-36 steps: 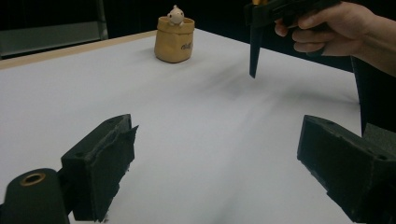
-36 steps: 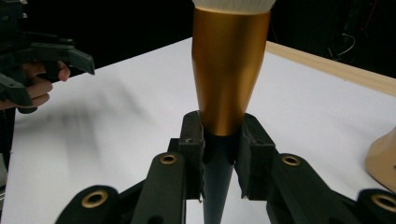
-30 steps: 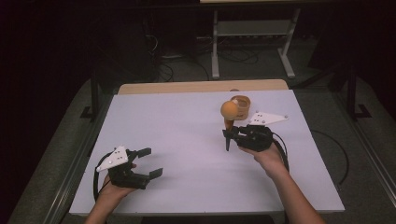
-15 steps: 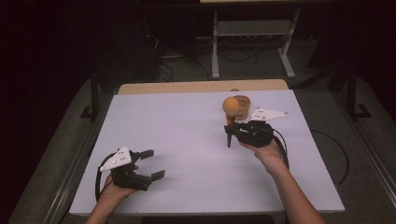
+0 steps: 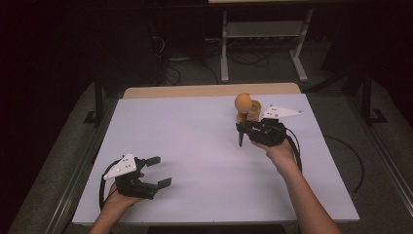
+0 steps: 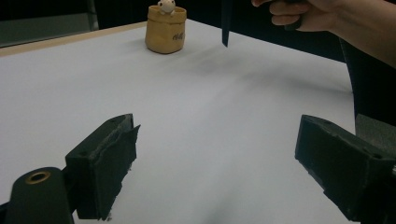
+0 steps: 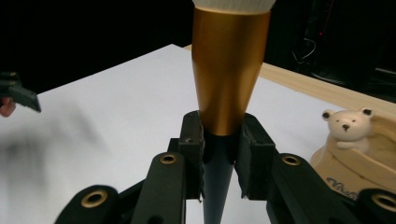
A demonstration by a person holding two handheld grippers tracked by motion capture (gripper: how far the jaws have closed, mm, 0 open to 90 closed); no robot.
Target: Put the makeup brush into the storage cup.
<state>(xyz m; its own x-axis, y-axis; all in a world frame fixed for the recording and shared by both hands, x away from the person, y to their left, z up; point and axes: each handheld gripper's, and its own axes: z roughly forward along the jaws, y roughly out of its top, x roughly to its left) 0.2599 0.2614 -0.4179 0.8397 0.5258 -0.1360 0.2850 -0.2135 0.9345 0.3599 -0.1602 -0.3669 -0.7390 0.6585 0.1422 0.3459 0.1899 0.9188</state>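
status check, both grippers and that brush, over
Left gripper open, low over table. Right gripper shut on brush, held upright beside bear holder. Nothing in the way.

The brush (image 5: 242,117) (gripped upright) edged nearer the holder (image 5: 249,111) — slightly.

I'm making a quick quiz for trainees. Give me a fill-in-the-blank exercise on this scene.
1. The right tool is shut on the gold and black ____ of a brush.
2. The left tool rests on the white table with its jaws ____.
3. A small toy ____ peeks out of the tan holder.

Missing words: handle; open; bear
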